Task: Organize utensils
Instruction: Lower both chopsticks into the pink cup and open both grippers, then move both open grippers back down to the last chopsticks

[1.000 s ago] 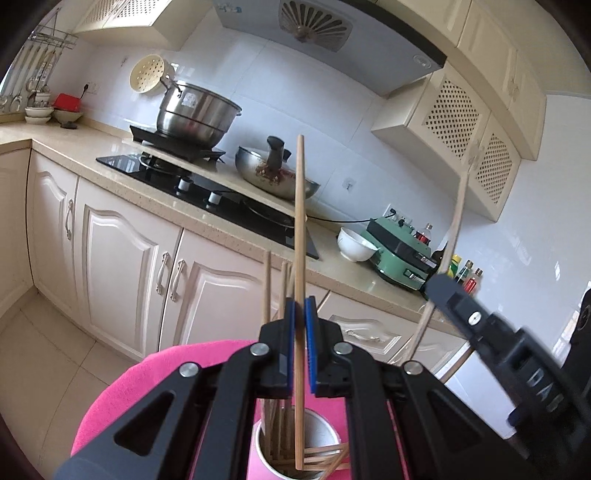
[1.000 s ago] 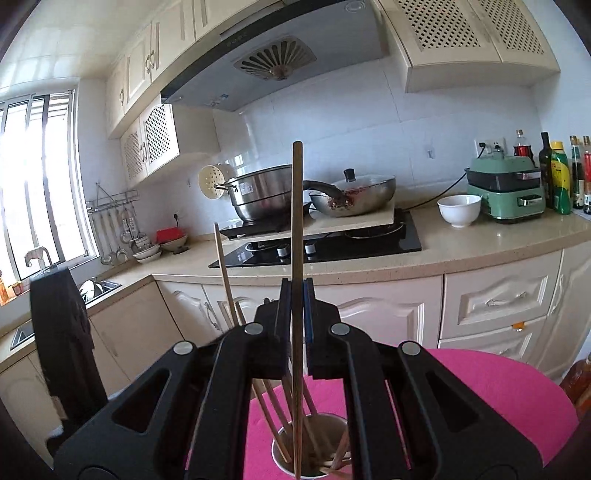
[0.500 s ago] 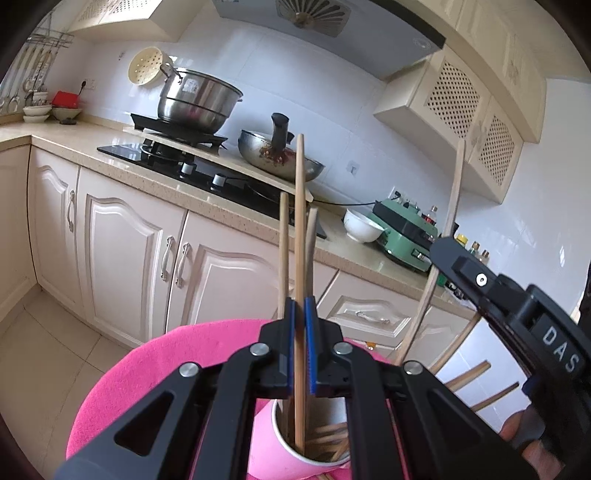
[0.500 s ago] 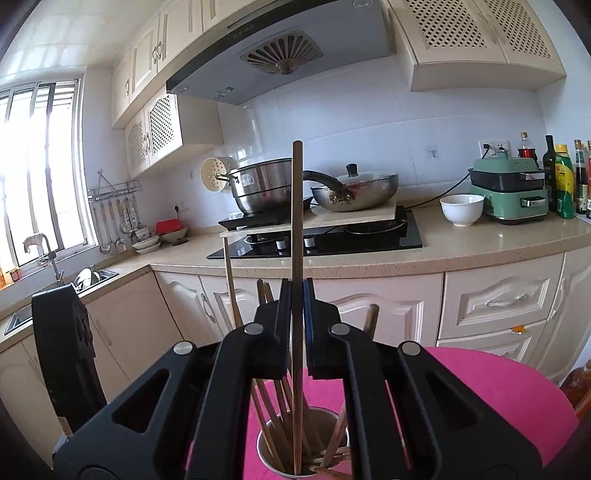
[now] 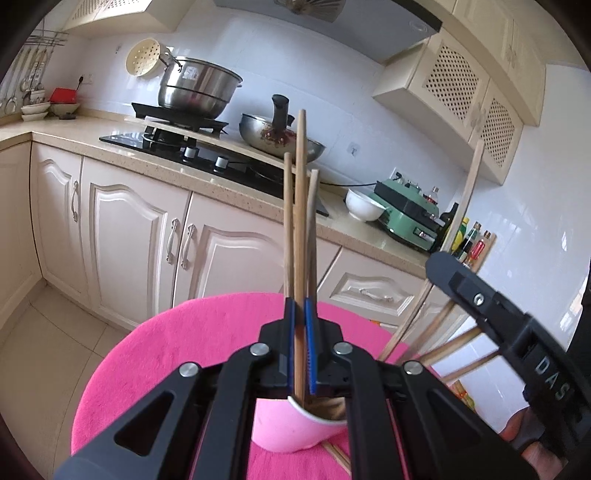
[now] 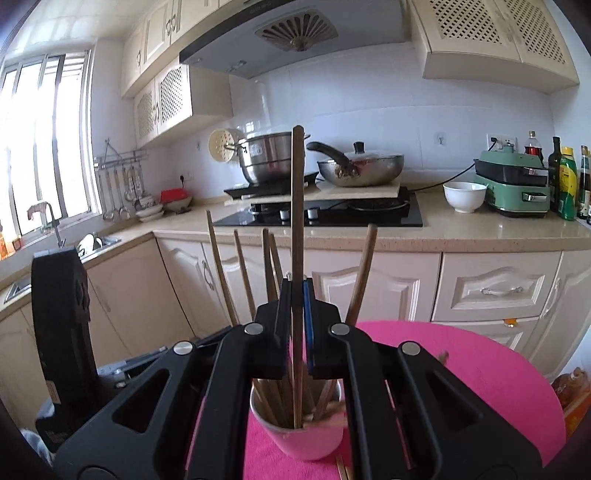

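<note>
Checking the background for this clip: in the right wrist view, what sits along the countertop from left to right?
Faucet → red container → steel pot → wok → white bowl → green appliance → bottles.

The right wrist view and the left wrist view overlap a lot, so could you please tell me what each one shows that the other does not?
Only the right wrist view shows the window, the sink tap and the whole range hood.

Only the left wrist view shows the floor tiles and part of a hand behind the right hand-held gripper.

Both show the pink cup of chopsticks on the pink cloth, the steel pot, the wok, the white bowl and the green appliance. Each view shows its own hand-held gripper shut on one upright chopstick.
</note>
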Demonstrator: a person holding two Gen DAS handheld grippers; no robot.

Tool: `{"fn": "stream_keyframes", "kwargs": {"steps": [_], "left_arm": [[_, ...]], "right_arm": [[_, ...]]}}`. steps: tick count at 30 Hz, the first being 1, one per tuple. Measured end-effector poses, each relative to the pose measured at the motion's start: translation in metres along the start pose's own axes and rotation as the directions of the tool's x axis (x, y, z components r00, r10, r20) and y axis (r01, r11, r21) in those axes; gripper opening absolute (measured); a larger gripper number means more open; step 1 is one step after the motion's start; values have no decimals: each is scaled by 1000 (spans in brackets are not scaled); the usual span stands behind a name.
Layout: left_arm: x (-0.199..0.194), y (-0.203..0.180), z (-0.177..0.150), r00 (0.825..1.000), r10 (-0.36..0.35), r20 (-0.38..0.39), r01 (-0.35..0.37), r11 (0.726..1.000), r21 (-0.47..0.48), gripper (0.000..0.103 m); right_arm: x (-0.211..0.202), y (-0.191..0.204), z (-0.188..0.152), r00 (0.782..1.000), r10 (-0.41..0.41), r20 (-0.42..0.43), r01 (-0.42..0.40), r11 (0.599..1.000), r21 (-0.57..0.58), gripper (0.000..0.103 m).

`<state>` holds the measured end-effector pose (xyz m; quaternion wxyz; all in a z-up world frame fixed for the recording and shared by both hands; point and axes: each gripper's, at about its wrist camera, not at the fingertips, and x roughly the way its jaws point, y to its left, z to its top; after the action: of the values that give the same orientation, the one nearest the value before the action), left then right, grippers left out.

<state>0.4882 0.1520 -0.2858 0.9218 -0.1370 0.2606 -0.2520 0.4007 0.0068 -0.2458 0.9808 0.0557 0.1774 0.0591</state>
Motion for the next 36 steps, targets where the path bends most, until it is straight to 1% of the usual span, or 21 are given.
{"fn": "stream_keyframes", "kwargs": {"steps": [5,9,10,11,12,14,18,20,21,23,24,25,26,27,28,31,36], "left_arm": [[-5,-6,-6,999,9,-33,-8,1000,24,6],[-8,-12,-11,997,9,-74,-7,1000,27,7],[-9,-13,-11,997,10,-79,-8,1000,28,9],[-10,-15,-11,996,14,-85,-12,1000,27,19],[-11,-16,-11,996,18,-86,-16,1000,23,23],[-15,-17,-10,995,38,-88,-37,999,13,25],[-22,-20,-6,994,50,-93,-50,999,0,27],[-28,-24,-3,994,58,-90,-58,998,1,30],[-31,-26,-2,994,66,-87,-66,998,-3,31],[-38,-29,1,994,80,-78,-81,997,-8,31],[-43,-31,2,993,89,-77,-90,996,-13,32],[-45,-33,4,993,94,-77,-96,995,-15,34],[-50,-36,5,992,101,-71,-102,995,-18,34],[-54,-38,5,992,107,-66,-109,994,-20,35],[-58,-41,6,991,114,-65,-115,993,-20,36],[-67,-51,4,989,133,-67,-134,991,-20,37],[-74,-71,-11,979,166,-122,-171,985,-28,38]], "right_arm": [[-6,4,-9,999,7,-44,-7,1000,-15,7],[-7,5,-16,997,-2,-79,0,1000,-21,7],[-6,4,-16,997,-1,-82,-1,1000,-20,7],[-5,4,-17,996,0,-89,-2,1000,-21,7],[-4,4,-17,996,-3,-92,1,1000,-25,7],[-2,4,-19,994,-3,-106,-1,999,-35,7],[-4,3,-14,992,15,-128,-18,1000,-17,8],[-8,4,-9,991,27,-129,-29,999,-14,8],[-11,4,-6,992,29,-126,-31,999,-16,11],[-16,3,0,992,36,-121,-38,999,-13,21],[-21,2,3,992,41,-116,-42,999,-9,28],[-24,1,5,993,43,-111,-44,999,-9,34],[-29,0,8,993,45,-106,-46,999,-12,37],[-35,-2,12,994,51,-99,-53,999,-12,44],[-39,-3,14,994,56,-94,-57,998,-11,45],[-55,-7,24,994,70,-89,-72,997,-19,45],[-84,-23,37,994,59,-87,-62,997,-37,47]]}}
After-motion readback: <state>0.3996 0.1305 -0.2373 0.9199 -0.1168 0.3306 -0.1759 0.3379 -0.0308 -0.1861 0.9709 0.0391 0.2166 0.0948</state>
